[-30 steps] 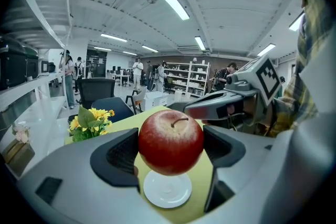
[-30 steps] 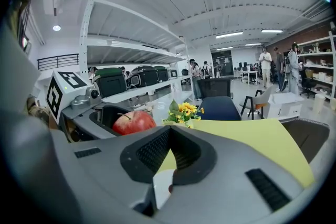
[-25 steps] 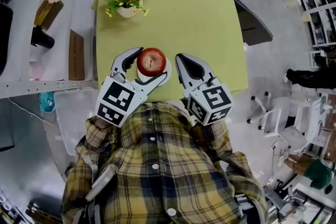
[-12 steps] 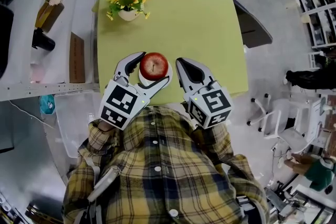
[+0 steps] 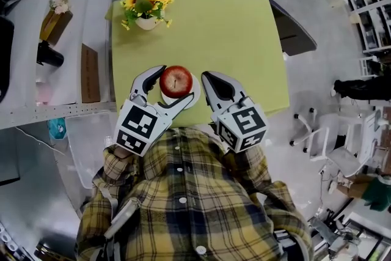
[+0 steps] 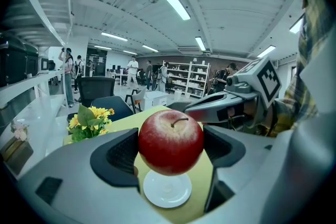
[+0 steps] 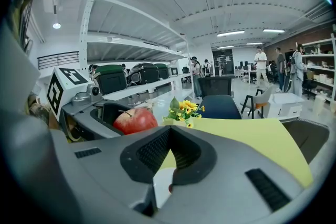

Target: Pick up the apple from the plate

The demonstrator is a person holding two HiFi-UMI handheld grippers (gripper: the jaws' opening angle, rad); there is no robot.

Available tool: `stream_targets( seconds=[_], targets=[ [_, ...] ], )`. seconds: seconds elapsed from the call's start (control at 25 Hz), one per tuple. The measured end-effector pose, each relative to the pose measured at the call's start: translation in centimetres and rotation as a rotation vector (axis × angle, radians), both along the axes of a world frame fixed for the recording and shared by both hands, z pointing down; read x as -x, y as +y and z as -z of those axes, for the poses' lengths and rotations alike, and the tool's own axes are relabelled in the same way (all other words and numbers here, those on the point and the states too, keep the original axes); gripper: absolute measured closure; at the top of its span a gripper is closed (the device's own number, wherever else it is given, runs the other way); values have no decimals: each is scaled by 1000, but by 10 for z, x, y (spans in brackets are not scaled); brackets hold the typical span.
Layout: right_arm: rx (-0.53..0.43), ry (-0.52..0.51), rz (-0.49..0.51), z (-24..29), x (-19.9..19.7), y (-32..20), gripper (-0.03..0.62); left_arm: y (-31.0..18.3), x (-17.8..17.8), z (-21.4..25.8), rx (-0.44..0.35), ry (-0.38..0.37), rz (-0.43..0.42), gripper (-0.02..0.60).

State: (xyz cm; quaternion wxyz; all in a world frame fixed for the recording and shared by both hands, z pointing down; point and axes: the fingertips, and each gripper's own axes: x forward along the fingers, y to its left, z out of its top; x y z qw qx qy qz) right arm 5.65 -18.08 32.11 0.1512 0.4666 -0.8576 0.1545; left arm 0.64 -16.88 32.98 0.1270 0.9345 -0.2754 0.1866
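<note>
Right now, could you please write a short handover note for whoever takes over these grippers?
Left gripper: shut on the apple, one jaw on each side.
Right gripper: jaws together, nothing between them, held beside the left one.
The apple appears lifted just above the white plate on the green table.
Done: grasp and, it seems, lift-off.
Left: carry the apple well clear of the plate.
</note>
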Motion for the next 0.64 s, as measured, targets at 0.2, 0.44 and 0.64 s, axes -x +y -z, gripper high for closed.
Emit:
stream_targets(
  seconds=[0.2,0.44,0.64],
  targets=[
    [8,0,-4,-1,-3,1,599,1,-3,0,6,0,-3,187],
    [10,-1,-4,-1,-3,-2,599,-2,-2,1,6,-2,-2,187],
    [5,0,2,-2,-3,-6,598,-7,-3,0,1,-5,0,187]
  ],
)
